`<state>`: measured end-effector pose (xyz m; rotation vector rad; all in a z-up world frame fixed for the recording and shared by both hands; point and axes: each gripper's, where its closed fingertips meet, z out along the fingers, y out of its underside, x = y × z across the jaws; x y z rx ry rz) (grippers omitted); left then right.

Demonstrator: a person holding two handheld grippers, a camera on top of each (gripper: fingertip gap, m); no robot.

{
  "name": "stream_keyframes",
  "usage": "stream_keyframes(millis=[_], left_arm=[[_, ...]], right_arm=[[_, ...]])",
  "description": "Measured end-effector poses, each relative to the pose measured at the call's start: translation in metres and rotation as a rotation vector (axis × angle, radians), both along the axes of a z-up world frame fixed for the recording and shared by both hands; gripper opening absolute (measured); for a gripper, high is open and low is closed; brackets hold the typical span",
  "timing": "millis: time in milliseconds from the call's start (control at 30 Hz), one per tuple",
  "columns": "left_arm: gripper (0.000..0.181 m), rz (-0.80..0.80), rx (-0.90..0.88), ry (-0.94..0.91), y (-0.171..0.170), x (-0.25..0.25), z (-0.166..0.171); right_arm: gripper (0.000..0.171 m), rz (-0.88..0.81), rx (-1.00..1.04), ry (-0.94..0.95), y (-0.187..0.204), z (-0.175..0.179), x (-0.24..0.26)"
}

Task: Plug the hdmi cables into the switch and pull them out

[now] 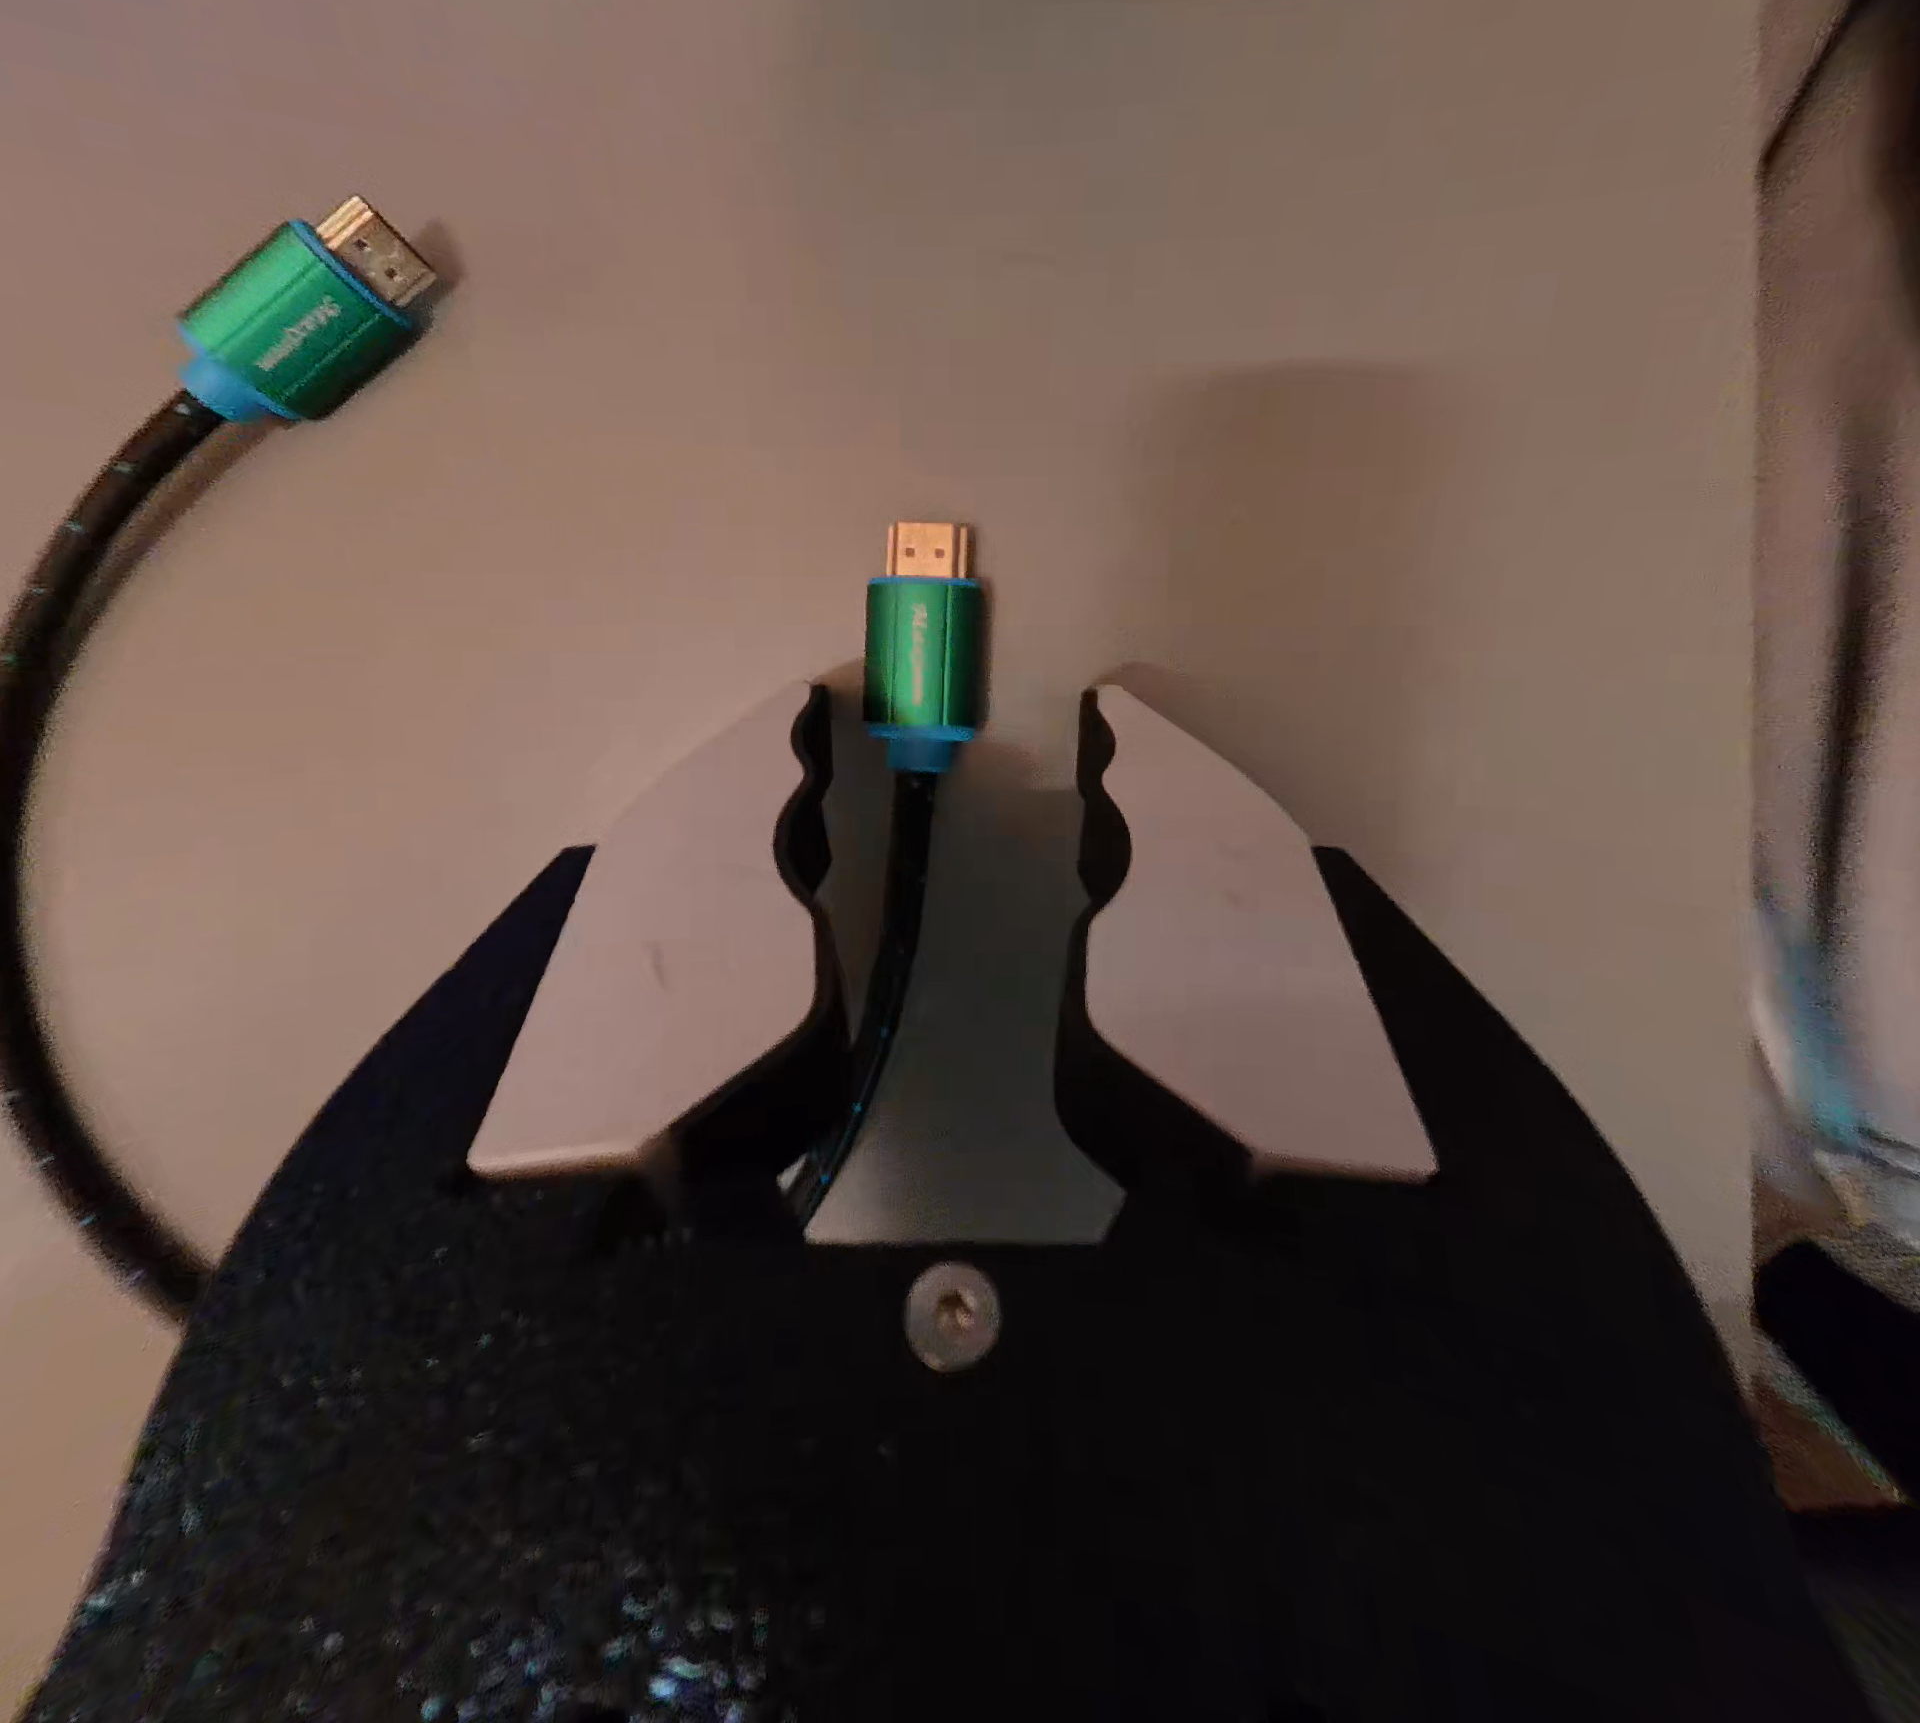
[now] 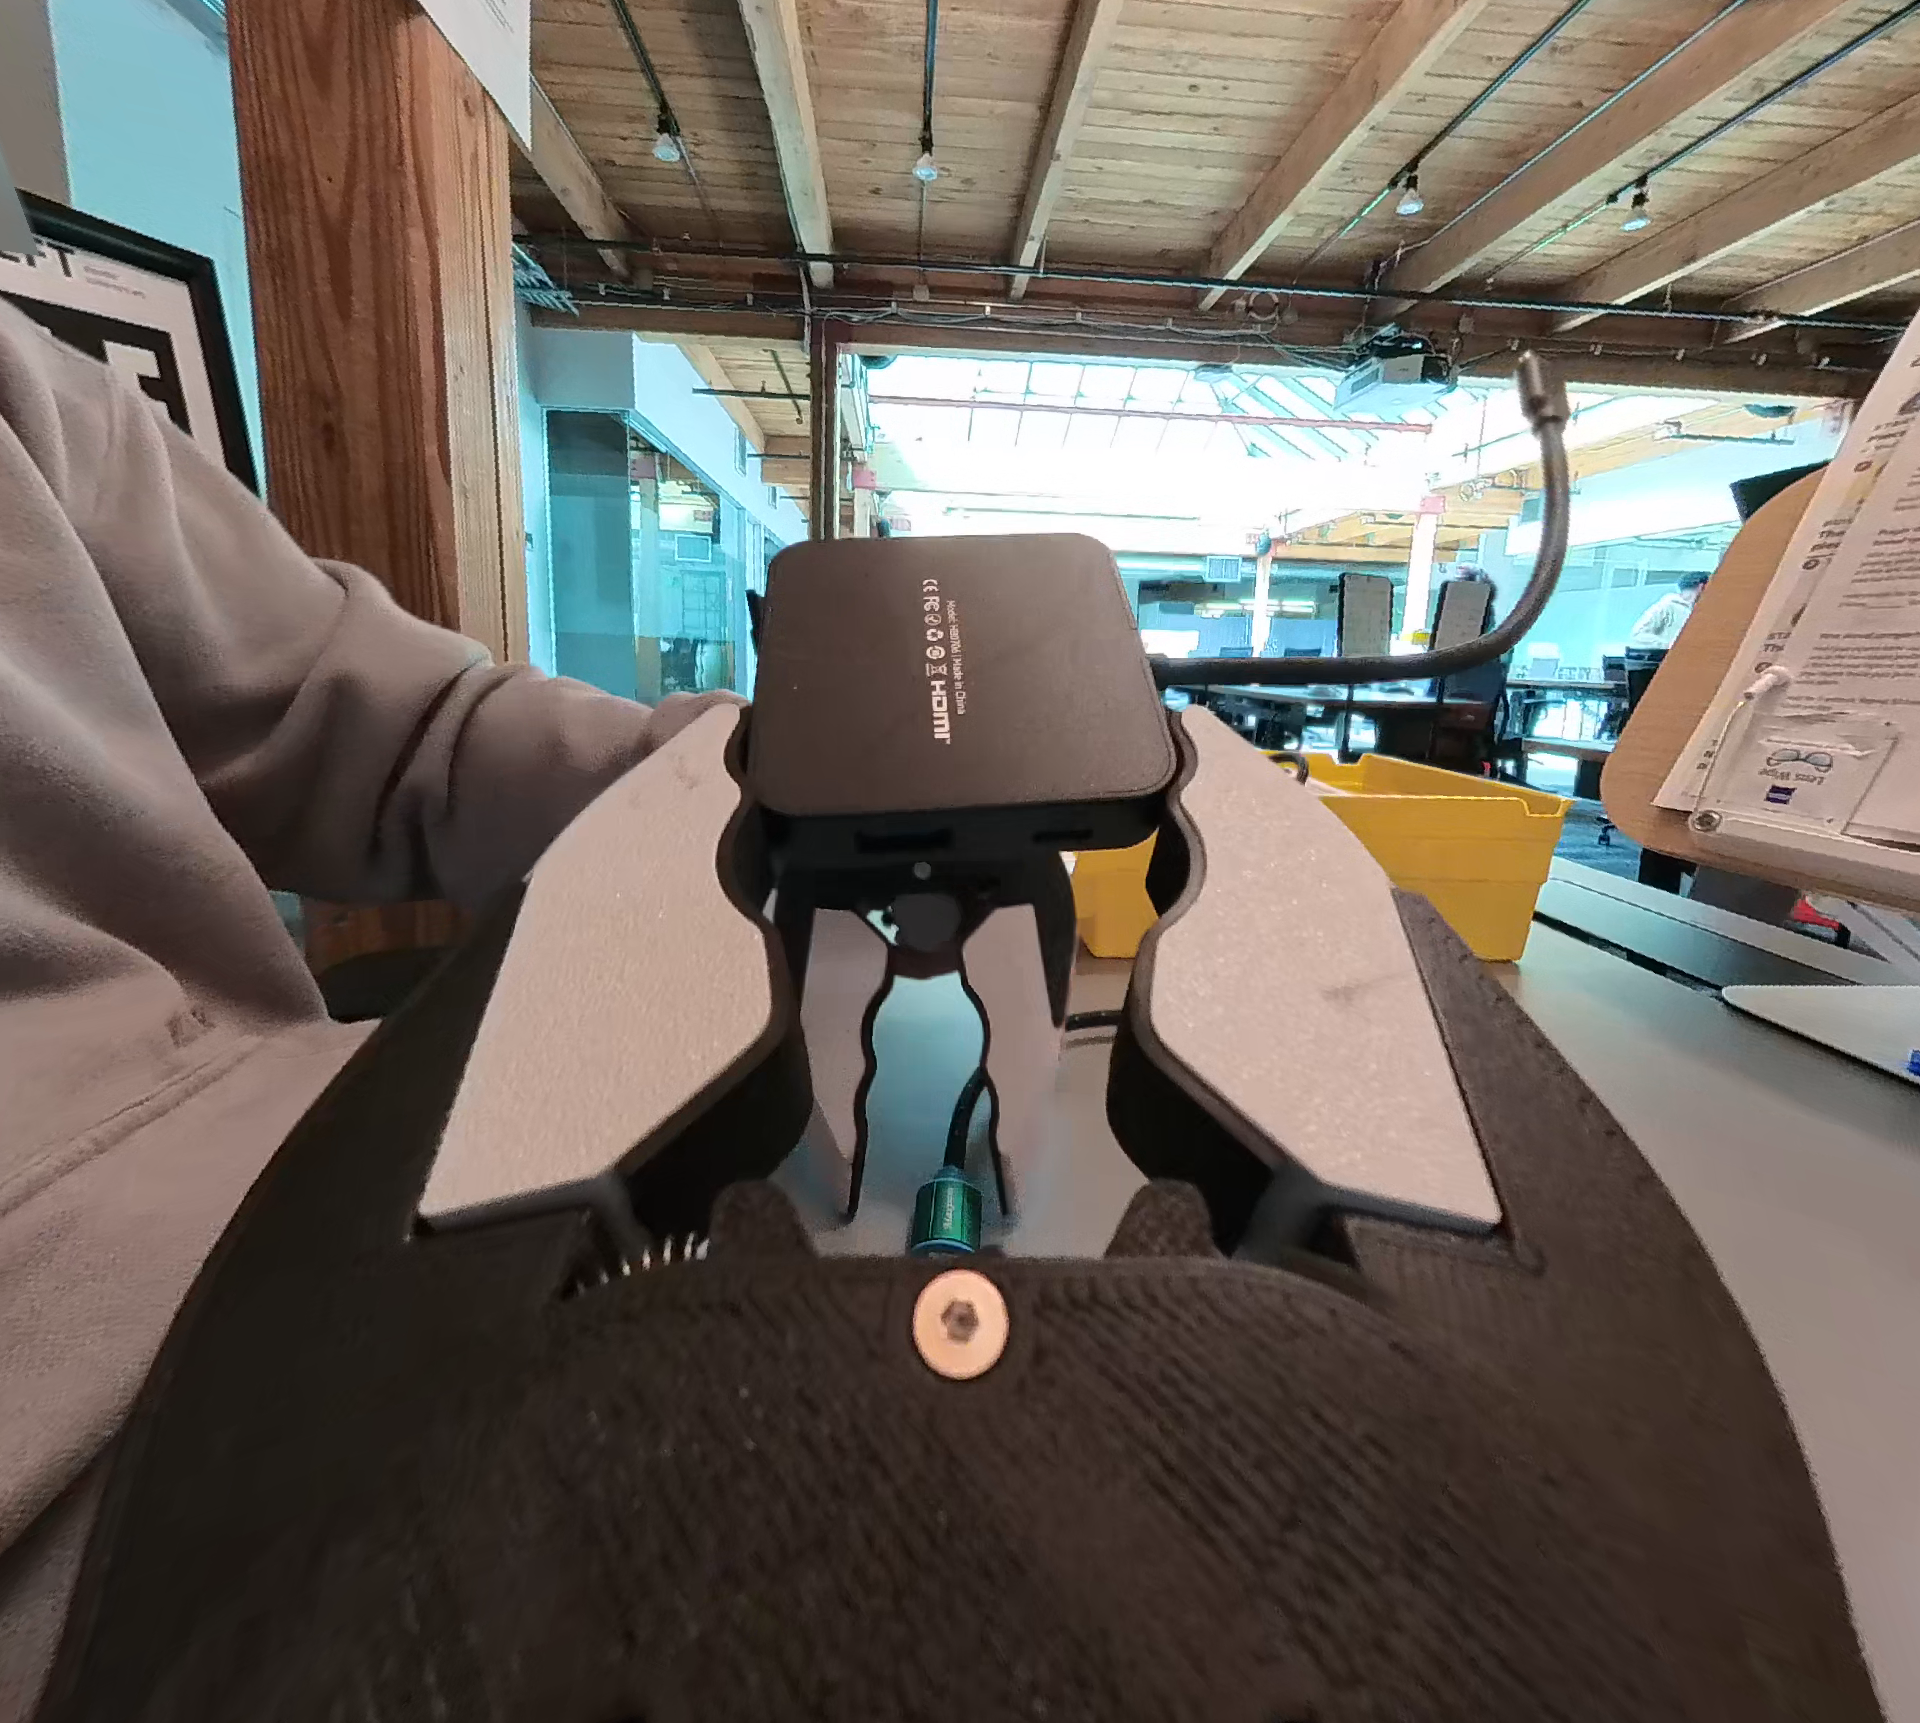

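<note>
While right tongs (image 2: 961, 759) clamp switch (image 2: 951, 676) | left tongs (image 1: 954, 707) apart, plug (image 1: 925, 665) between

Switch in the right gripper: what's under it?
Below the switch, the open left gripper hangs over a green HDMI plug on the table. The switch's far side is hidden.

White printed marks on the black switch (image 2: 951, 686); green plugs (image 1: 925, 665) bear lettering.

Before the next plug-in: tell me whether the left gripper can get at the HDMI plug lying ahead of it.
Probably yes. The left gripper is open, with the green HDMI plug lying between its fingertips on the bare table; nothing blocks it.
</note>
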<state>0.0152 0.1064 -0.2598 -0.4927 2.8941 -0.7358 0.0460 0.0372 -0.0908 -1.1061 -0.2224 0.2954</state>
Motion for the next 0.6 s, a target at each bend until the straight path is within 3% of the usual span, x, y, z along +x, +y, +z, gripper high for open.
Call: stream_keyframes(millis=[33, 133, 333, 433, 600], left_arm=[[0.042, 0.013, -0.032, 0.028, -0.002, 0.002, -0.001], [0.020, 0.057, -0.085, 0.011, -0.002, 0.013, -0.001], [0.021, 0.135, -0.122, -0.058, 0.000, 0.015, 0.000], [0.020, 0.142, -0.003, -0.134, 0.008, 0.016, 0.003], [0.020, 0.123, 0.118, -0.182, 0.013, 0.014, 0.045]], right_arm=[[0.072, -0.004, 0.006, 0.004, -0.001, 0.001, 0.001], [0.072, -0.018, 0.013, 0.005, -0.006, 0.002, 0.005], [0.073, -0.069, -0.022, -0.008, -0.005, -0.002, 0.013], [0.072, -0.104, -0.088, -0.045, 0.003, -0.012, 0.013], [0.072, -0.099, -0.219, -0.144, 0.020, -0.035, 0.001]])
